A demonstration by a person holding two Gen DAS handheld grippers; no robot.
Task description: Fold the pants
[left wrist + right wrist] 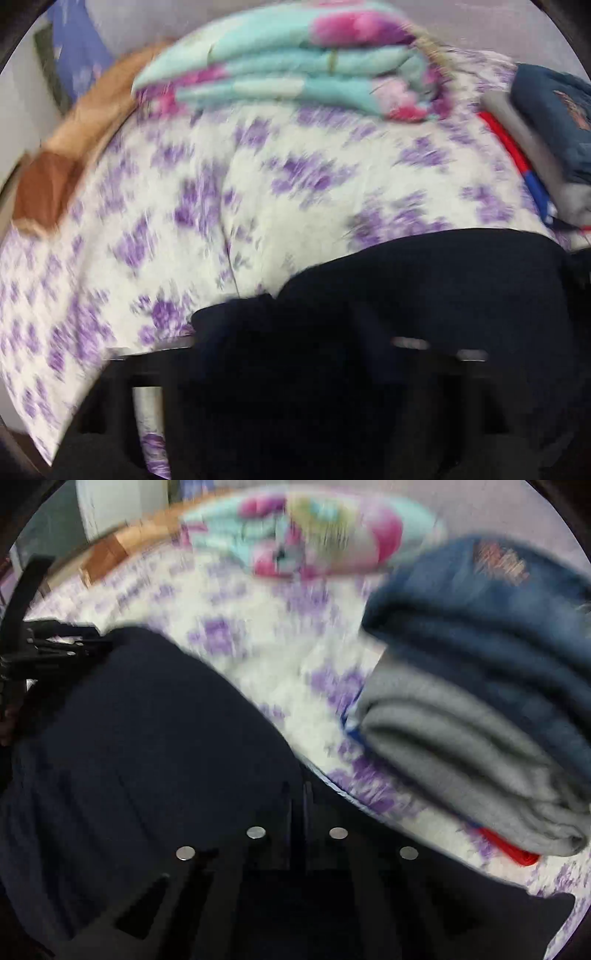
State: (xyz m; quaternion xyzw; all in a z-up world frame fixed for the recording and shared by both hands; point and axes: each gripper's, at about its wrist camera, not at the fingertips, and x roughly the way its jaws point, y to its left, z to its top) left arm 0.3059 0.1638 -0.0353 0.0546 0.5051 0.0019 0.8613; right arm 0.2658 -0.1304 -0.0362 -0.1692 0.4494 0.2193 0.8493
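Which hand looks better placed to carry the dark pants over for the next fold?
Probably the right: its claw looks shut on the dark pants. The left claw is buried in blurred fabric, so its grip can't be judged.

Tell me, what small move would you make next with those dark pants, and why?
Probably carry the held edge forward and lay it flat on the bedsheet. Both views are motion-blurred. The dark pants seem bunched at each claw: the right claw looks closed on them, and the left claw is buried in cloth, grip unclear. The folded stack of clothes sits apart.
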